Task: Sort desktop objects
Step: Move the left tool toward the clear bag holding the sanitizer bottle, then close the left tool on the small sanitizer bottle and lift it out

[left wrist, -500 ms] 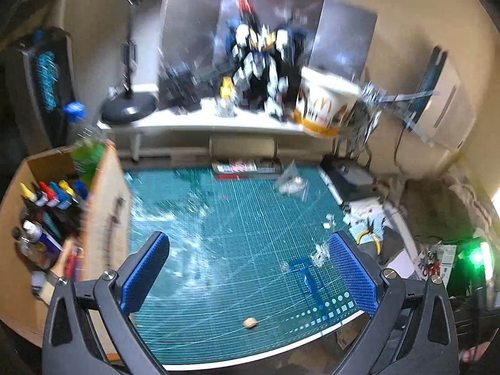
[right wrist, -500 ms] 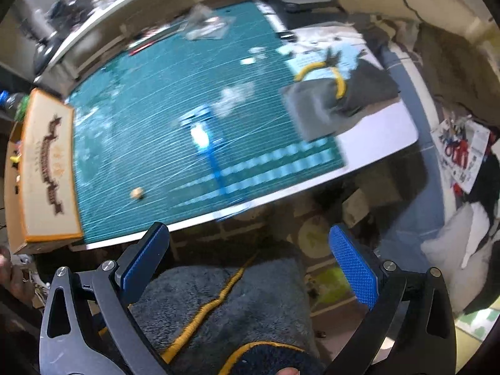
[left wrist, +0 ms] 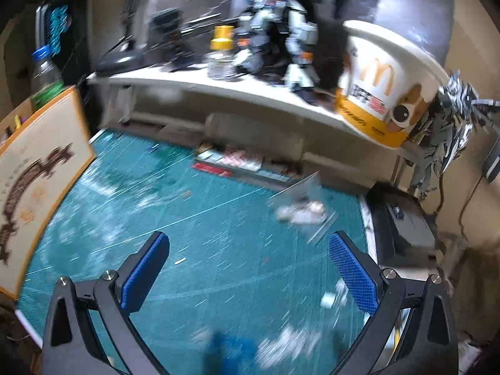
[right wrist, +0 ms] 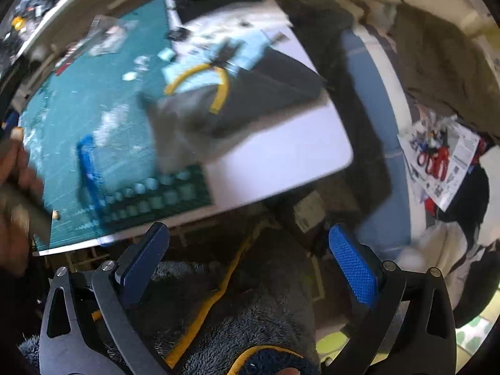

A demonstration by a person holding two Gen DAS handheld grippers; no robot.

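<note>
On the green mat (right wrist: 78,100), blue strip (right wrist: 89,168) lying lengthwise toward the near edge, both grippers spread wide, empty.

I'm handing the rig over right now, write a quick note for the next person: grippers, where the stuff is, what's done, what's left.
Left gripper: open, empty, over the green cutting mat, angled toward the shelf.
Right gripper: open, empty, off the desk's front edge, over a fuzzy blanket.
On the mat: a clear plastic bag near the back right, a blue stick-like tool near the front, white scraps scattered about, a small tan bead at the front edge.
Yellow-handled pliers lie on a grey cloth right of the mat.
Done: nothing visibly sorted.
Left: pick up and sort everything. Both views are blurred.
</note>
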